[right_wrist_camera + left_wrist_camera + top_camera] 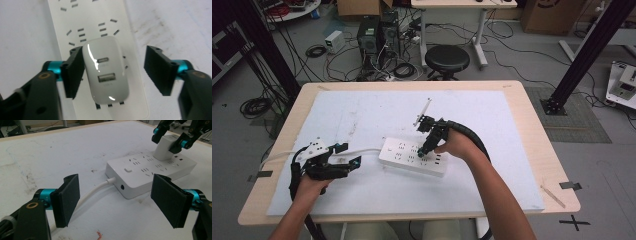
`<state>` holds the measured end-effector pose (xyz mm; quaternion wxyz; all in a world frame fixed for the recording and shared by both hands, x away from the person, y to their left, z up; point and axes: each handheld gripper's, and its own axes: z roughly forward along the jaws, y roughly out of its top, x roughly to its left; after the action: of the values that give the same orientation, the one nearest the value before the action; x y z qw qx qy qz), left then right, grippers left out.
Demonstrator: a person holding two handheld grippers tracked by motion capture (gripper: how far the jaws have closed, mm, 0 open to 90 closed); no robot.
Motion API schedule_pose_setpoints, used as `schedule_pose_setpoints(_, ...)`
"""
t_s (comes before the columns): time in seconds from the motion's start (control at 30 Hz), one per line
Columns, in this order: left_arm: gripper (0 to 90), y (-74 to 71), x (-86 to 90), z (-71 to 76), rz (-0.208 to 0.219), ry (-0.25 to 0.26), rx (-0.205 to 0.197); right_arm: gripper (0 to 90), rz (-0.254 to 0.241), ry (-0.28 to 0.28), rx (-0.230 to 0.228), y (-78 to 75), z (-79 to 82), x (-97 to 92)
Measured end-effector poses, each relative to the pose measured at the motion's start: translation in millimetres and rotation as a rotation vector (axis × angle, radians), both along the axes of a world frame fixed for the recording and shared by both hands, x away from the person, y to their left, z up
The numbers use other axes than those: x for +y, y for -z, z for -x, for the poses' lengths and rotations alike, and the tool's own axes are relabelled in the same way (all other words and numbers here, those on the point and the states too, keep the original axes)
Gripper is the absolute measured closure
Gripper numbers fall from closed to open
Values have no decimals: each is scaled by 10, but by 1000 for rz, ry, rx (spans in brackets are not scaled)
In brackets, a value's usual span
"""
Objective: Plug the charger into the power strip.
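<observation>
A white power strip (pixel 404 155) lies mid-table on a white mat, and its white cable (pixel 367 150) runs left. A white USB charger (pixel 106 70) stands plugged into the strip (pixel 62 22). My right gripper (pixel 115 67) points down over it with the jaws apart. The left pad is at the charger's side, and a clear gap separates the right pad from it. In the left gripper view the charger (pixel 163 148) sits between those jaws (pixel 170 138) at the strip's (pixel 150 167) far end. My left gripper (pixel 350 154) rests open left of the strip, with nothing between its pads (pixel 67 200) but the cable (pixel 92 192) beyond.
The white mat (pixel 362 115) covers most of the wooden table (pixel 552 165). A black stool (pixel 447 59) stands just behind the far edge, with computer towers (pixel 369 35) and loose cables on the floor. A black frame post (pixel 582 55) rises at the right.
</observation>
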<state>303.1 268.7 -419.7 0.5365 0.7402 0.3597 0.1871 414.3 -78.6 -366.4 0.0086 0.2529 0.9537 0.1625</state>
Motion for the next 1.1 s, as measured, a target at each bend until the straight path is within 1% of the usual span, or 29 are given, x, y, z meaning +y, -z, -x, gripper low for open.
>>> schedule_pose_setpoints(0.03, 235, -3, -5, 0, 3, 0, -1, 282, -15, 15, -9, -11, 10, -29)
schedule_pose_setpoints(0.07, 235, -9, -8, 2, 2, 1, -3, 254, -17, 26, -17, -23, 20, -52)
schedule_pose_setpoints(0.1, 235, -13, -12, 5, 2, 2, -5, 244, -23, 29, -25, -34, 30, -73)
schedule_pose_setpoints(0.17, 235, -19, -18, 12, 3, 1, -8, 205, -49, 39, -41, -63, 53, -112)
schedule_pose_setpoints(0.2, 235, -21, -20, 15, 4, 0, -10, 205, -58, 41, -48, -80, 65, -130)
schedule_pose_setpoints(0.23, 235, -25, -14, 18, -1, 2, -11, 205, -63, 45, -60, -95, 74, -147)
schedule_pose_setpoints(0.37, 235, -37, -5, 29, 0, -1, -10, 205, -83, 67, -109, -150, 113, -227)
schedule_pose_setpoints(0.53, 235, -65, 12, 36, -1, -5, -18, 205, -130, 93, -149, -220, 185, -373)
schedule_pose_setpoints(0.6, 235, -77, 12, 36, 4, -7, -22, 204, -149, 109, -163, -244, 221, -452)
schedule_pose_setpoints(0.63, 235, -84, 15, 33, 1, -5, -25, 204, -162, 122, -162, -251, 240, -495)
schedule_pose_setpoints(0.7, 235, -95, 11, 32, 1, -5, -28, 204, -180, 130, -164, -257, 279, -573)
schedule_pose_setpoints(0.87, 235, -115, -9, 35, 2, -2, -33, 205, -197, 155, -202, -252, 410, -734)
schedule_pose_setpoints(0.93, 235, -123, -18, 36, 2, -1, -34, 205, -195, 159, -220, -246, 466, -791)
schedule_pose_setpoints(0.97, 235, -127, -21, 35, 1, 0, -34, 204, -195, 166, -222, -244, 491, -817)
schedule_pose_setpoints(1.03, 235, -136, -27, 36, 3, -1, -36, 188, -207, 162, -225, -246, 541, -883)
schedule_pose_setpoints(1.1, 235, -144, -29, 38, 4, -1, -38, 186, -214, 177, -244, -245, 592, -945)
